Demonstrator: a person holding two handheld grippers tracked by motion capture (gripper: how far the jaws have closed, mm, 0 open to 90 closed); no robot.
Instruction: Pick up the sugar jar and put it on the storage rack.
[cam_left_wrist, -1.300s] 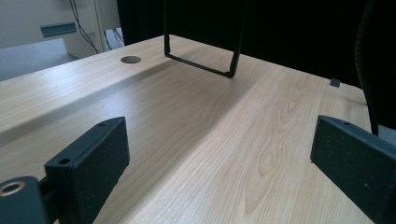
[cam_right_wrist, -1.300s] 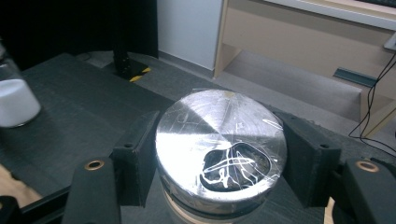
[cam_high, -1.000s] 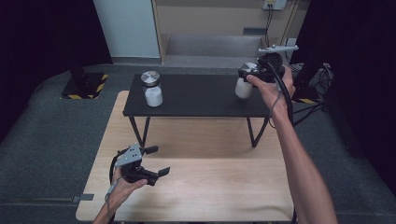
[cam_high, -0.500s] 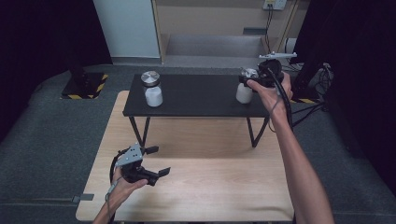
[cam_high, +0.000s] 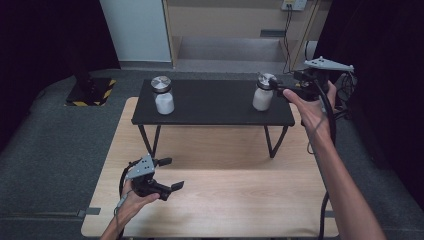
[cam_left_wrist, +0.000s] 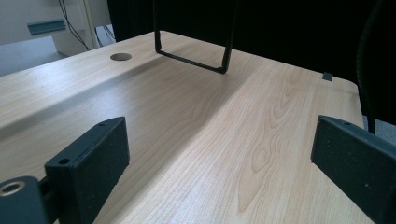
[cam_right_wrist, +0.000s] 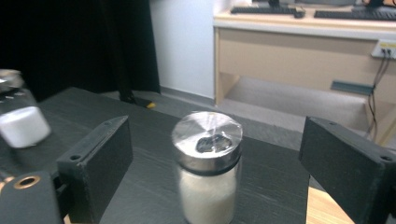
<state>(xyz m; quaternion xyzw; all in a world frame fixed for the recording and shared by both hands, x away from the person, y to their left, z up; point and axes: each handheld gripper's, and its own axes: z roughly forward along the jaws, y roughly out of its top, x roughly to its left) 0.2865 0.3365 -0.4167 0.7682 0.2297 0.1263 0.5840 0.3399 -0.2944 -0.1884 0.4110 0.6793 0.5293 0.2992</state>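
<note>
At the upper right of the high view the right gripper (cam_high: 281, 86) sits level with the lid of a shaker jar (cam_high: 263, 93) of white powder, which stands at the right end of the black raised shelf (cam_high: 210, 107). Its jaws have just been opening; in the right gripper view the jar (cam_right_wrist: 207, 163) stands between them, untouched on either side as far as the blur allows. This looks like the release after setting the jar down. Next comes a straight withdrawal without nudging the lid. A second jar (cam_high: 163, 95) stands at the shelf's left end. The left gripper (cam_high: 167, 173), jaws apart and empty (idle), hovers over the wooden table (cam_left_wrist: 196, 140) at lower left.
</note>
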